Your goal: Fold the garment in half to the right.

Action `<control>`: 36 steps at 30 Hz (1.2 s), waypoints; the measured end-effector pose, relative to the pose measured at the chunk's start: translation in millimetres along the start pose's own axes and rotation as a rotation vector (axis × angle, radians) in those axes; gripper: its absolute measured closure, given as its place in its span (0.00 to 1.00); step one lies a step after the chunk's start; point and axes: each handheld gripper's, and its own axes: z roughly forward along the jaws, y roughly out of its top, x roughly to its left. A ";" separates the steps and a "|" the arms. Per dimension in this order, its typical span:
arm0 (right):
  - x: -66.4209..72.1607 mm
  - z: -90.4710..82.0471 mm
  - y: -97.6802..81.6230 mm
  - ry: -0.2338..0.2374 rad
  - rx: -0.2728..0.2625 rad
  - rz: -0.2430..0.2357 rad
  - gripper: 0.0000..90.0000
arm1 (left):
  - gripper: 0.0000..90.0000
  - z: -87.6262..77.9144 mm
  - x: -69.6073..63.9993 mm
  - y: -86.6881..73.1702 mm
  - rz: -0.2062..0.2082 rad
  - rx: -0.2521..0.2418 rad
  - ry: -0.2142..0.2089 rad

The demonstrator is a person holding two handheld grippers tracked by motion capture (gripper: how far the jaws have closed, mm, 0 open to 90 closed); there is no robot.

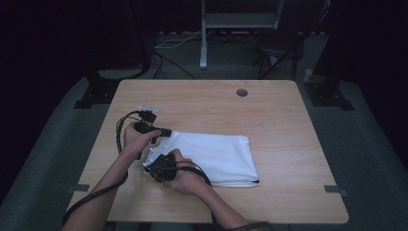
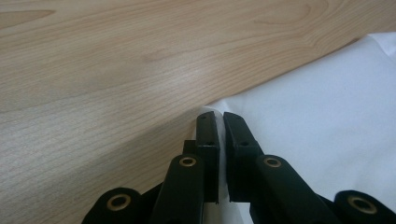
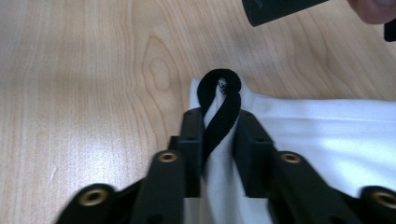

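Two grippers were clamped on the left edge of a folded white cloth (image 1: 216, 156) that lay flat near the middle of the wooden table (image 1: 279, 120). The left gripper (image 1: 166, 131) pinched the far corner of that edge, a thin layer of white caught between its nearly closed jaws in the left gripper view. The right gripper (image 3: 219, 123) pinched the near corner, its jaws pressed on a bunched fold with a black trim (image 3: 219, 100) looping out above them. Judging by this, the grasping step looked complete and a lift or fold was next; that would call for raising both hands together so the edge stayed taut and neither corner slipped. Bare tabletop stretched to the right of the cloth and beyond it, while the table's left edge and front edge lay nearer the hands
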 end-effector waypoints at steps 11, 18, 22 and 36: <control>0.5 -8.4 -2.6 -0.011 -0.073 0.044 0.91 | 0.95 -4.8 -6.1 5.2 0.031 0.005 0.023; -0.7 -25.1 -0.6 -0.005 -0.128 0.054 0.91 | 0.95 -13.6 -12.2 13.3 0.025 -0.004 0.020; -1.0 -36.7 -0.1 -0.010 -0.164 0.061 0.91 | 0.95 -18.4 -17.5 18.2 0.035 -0.008 0.021; -0.8 -74.4 -4.3 -0.034 -0.265 0.057 0.91 | 0.95 -31.1 -45.7 43.8 0.064 0.012 0.020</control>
